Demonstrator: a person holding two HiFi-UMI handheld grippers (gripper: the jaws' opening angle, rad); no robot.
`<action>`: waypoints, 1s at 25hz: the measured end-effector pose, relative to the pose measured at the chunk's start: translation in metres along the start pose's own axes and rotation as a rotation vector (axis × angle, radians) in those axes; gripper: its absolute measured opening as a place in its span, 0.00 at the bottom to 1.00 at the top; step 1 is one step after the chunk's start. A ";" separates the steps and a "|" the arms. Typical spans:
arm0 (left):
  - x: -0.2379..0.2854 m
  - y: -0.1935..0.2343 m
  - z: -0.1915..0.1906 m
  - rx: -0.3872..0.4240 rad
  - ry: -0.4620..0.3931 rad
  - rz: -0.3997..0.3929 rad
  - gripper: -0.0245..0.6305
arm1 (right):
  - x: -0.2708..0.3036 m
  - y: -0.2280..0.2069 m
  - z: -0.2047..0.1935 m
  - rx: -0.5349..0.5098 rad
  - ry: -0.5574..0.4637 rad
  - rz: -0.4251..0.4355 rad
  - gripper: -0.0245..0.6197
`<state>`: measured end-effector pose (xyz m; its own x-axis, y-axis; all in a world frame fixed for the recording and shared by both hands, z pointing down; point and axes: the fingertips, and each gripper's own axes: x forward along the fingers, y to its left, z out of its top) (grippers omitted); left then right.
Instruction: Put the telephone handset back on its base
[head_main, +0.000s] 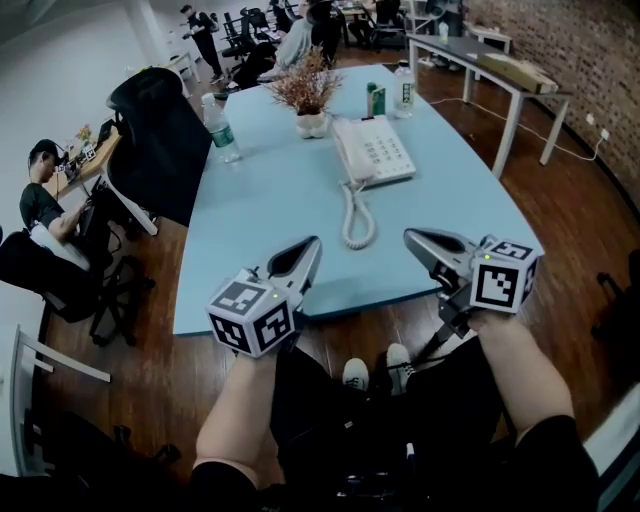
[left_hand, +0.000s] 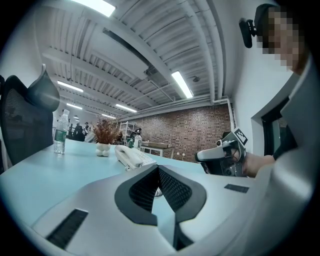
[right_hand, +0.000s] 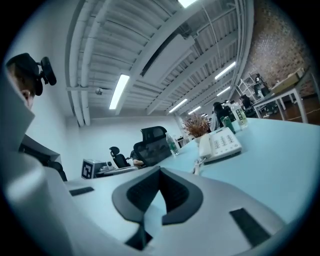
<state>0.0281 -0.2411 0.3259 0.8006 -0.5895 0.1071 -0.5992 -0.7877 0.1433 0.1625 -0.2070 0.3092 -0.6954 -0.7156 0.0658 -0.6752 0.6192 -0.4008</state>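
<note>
1. Status: white corded telephone handset (head_main: 344, 152) appears to lie along the left side of the white push-button telephone base (head_main: 385, 150), in its cradle. It is too small in every view to confirm that both ends are seated.
2. Location: the base sits mid-way up the light-blue tabletop (head_main: 260, 220), just in front of a white vase of dried brown twigs (head_main: 308, 100). A white coiled cord (head_main: 357, 215) runs from the base's near end toward the person.
3. Left gripper (head_main: 311, 247): jaws pressed together with nothing between them. It hangs at the near table edge, well apart from the phone.
4. Right gripper (head_main: 414, 240): also clenched and empty, at the same edge on the other side of the cord. Its own view shows only table beyond the closed tips.
5. Step, my read: neither gripper is working the handset. Judging by how the phone lies, the placement looks done and only a seating check remains.
6. Next move, if the handset proves to be off its cradle:
   - Reach forward past the cord and open the jaws.
   - Grip the handset across its middle.
   - Line it up with the base's left side, lower it flat, then release.
   - If it is already seated, no move is needed.
7. Risk: the cord loop lies in the reach path between both grippers and the base. A snag could drag the base or tip the handset off.
</note>
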 end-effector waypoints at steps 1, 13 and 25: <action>-0.001 0.002 0.000 -0.002 -0.001 0.005 0.03 | 0.001 -0.001 -0.001 -0.009 0.003 -0.009 0.04; -0.001 0.009 0.003 -0.003 -0.006 0.015 0.03 | 0.007 -0.002 -0.019 -0.009 0.021 0.018 0.05; -0.003 0.015 0.000 -0.015 -0.005 0.025 0.03 | 0.007 0.000 -0.014 -0.042 0.026 -0.002 0.05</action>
<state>0.0168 -0.2508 0.3274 0.7856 -0.6095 0.1061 -0.6185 -0.7702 0.1554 0.1543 -0.2073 0.3223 -0.6997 -0.7086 0.0909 -0.6861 0.6310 -0.3620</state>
